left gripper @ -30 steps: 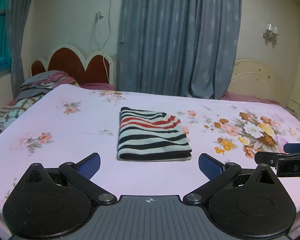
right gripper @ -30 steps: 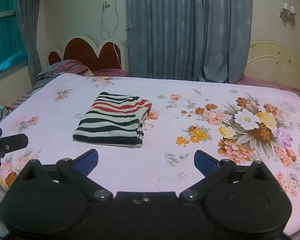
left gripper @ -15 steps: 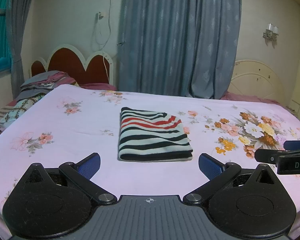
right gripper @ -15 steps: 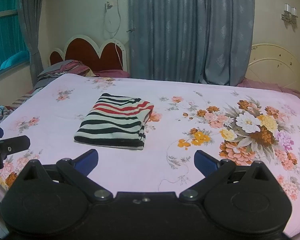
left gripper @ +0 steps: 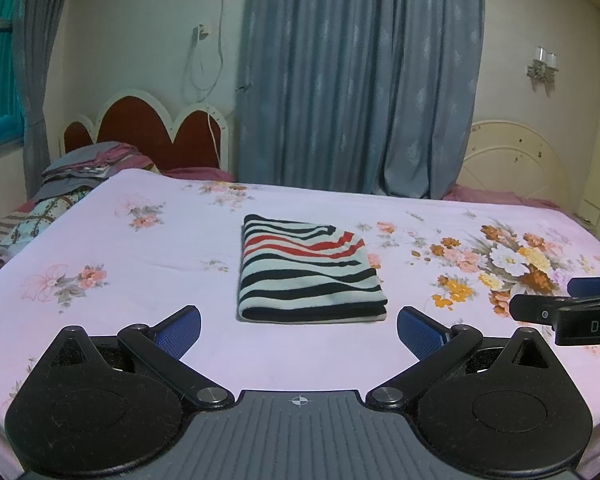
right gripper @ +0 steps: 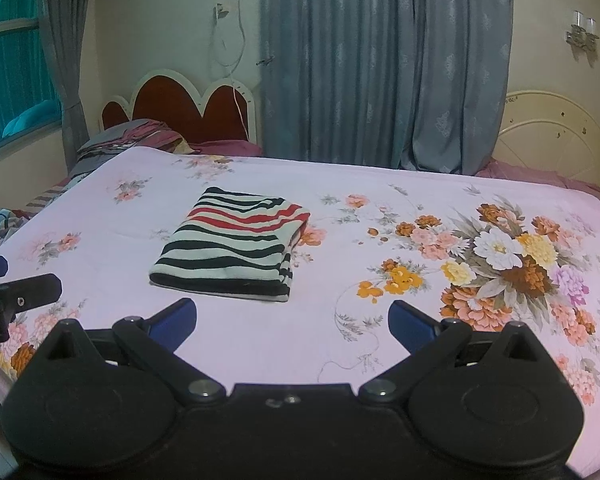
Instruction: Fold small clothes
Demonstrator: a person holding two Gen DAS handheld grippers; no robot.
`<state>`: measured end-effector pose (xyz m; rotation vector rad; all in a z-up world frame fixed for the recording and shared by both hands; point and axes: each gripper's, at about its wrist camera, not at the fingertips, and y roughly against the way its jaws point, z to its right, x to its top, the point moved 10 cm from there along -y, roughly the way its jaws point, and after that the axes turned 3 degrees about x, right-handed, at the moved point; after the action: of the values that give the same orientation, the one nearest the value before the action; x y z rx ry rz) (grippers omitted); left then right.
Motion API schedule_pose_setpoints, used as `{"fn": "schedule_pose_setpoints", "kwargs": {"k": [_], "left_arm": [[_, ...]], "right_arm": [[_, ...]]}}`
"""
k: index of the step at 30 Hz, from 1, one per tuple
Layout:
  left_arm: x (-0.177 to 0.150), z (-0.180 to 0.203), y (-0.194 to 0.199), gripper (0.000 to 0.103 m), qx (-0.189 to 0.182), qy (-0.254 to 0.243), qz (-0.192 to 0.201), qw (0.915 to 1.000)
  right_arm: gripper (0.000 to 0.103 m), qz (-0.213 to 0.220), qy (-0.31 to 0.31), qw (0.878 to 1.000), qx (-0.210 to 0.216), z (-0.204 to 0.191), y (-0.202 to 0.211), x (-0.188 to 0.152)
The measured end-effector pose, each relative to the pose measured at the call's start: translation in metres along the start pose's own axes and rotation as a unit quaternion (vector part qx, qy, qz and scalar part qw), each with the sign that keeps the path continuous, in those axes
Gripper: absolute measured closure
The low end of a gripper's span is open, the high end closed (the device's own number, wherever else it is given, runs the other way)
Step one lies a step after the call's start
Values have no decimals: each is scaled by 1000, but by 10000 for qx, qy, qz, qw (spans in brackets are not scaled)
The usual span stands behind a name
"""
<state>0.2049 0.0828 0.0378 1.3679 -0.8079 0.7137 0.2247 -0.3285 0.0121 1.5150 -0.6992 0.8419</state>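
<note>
Left wrist view looks across a bed point(left gripper: 148, 280) covered with a pale pink sheet printed with flowers, and on it lies the striped garment point(left gripper: 308, 270), folded into a neat rectangle with black, white and red bands. It sits flat near the middle of the bed, just ahead of the left gripper point(left gripper: 299, 330), whose blue-padded fingers point(left gripper: 179, 330) are spread wide and hold nothing; the cloth is apart from both pads. At the right edge of this view the tip of the right gripper point(left gripper: 568, 312) pokes in, low over the flower print. From the right wrist view the same garment point(right gripper: 232, 244) lies ahead and to the left, its folded edge facing the camera, with the large bouquet print point(right gripper: 504, 256) to its right. The right gripper point(right gripper: 292, 324) also has its fingers point(right gripper: 410, 326) spread wide and empty, clear of the cloth. A finger of the left gripper point(right gripper: 24, 290) shows at the left edge. Behind the bed hang grey-blue curtains point(left gripper: 360, 80), with a red scalloped headboard point(left gripper: 148, 128) and a pile of bedding point(left gripper: 84, 168) at the far left.
</note>
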Motion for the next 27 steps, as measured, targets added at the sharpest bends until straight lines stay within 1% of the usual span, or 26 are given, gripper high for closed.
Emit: {"fn": "schedule_pose_setpoints", "kwargs": {"k": [18,27], "left_arm": [[-1,1,0,0,22,-29,7,10000],[5,0,-3,0,-59,5,56,10000]], "right_arm": [[1,25,33,10000,17,-1,-1,1],[1,50,66,10000,55,-1,-1,4]]}}
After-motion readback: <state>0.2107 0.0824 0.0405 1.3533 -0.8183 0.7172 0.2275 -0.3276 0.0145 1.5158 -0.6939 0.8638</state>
